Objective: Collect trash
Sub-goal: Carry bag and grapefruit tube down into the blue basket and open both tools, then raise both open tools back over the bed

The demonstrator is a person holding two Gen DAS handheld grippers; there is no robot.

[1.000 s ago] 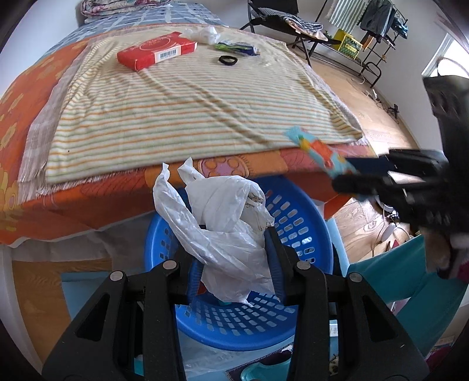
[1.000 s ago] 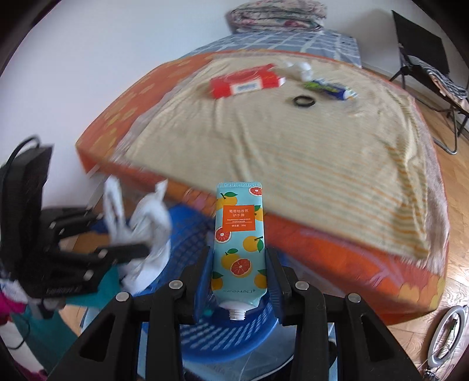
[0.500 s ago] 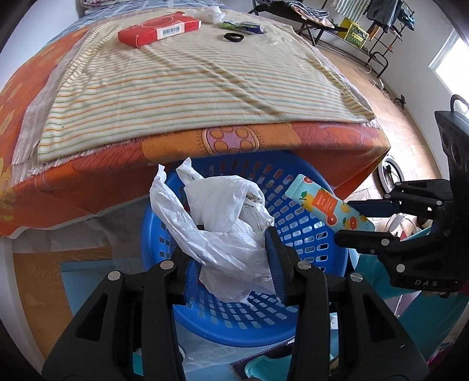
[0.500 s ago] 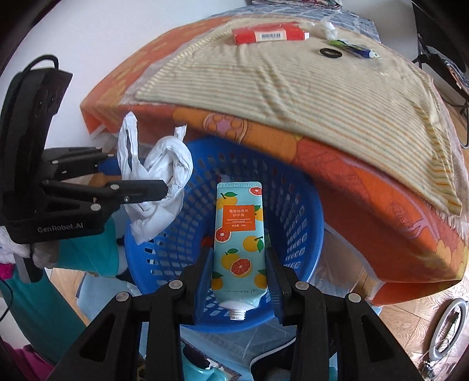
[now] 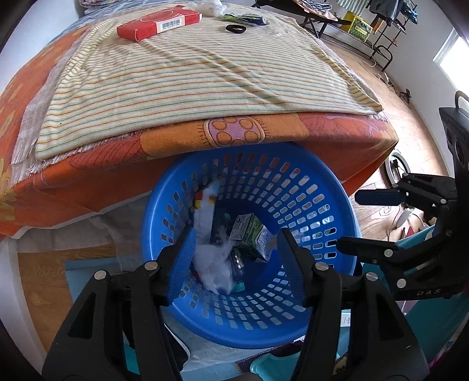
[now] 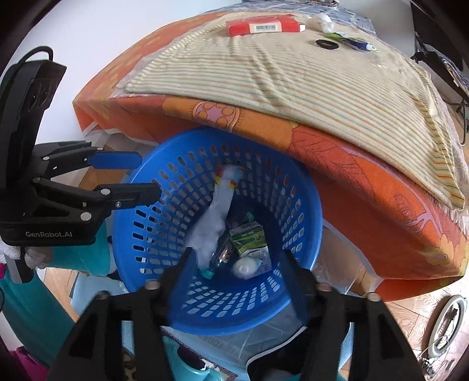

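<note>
A blue perforated basket (image 5: 337, 205) (image 6: 304, 211) stands on the floor against the bed's foot. Inside lie a white plastic bag (image 5: 212, 268) (image 6: 209, 231), blurred in motion, the orange-print tube (image 5: 206, 199) (image 6: 227, 175), also blurred, and a green-white carton (image 5: 249, 231) (image 6: 247, 237). My left gripper (image 5: 234, 249) is open and empty above the basket; it shows at the left of the right wrist view (image 6: 146, 175). My right gripper (image 6: 237, 263) is open and empty over the basket; it shows at the right of the left wrist view (image 5: 348, 219).
The bed carries an orange sheet and a striped cloth (image 5: 190, 67). At its far end lie a red box (image 5: 158, 22) (image 6: 263, 26), a black ring (image 5: 236, 28) (image 6: 325, 43), a crumpled white tissue (image 5: 209, 6) and a green-blue wrapper (image 5: 246, 19) (image 6: 351, 42). Chairs and a rack stand far right.
Both grippers have opened. The white bag and the orange-print tube have dropped from them into the basket. Both grippers tilted further down over the basket.
</note>
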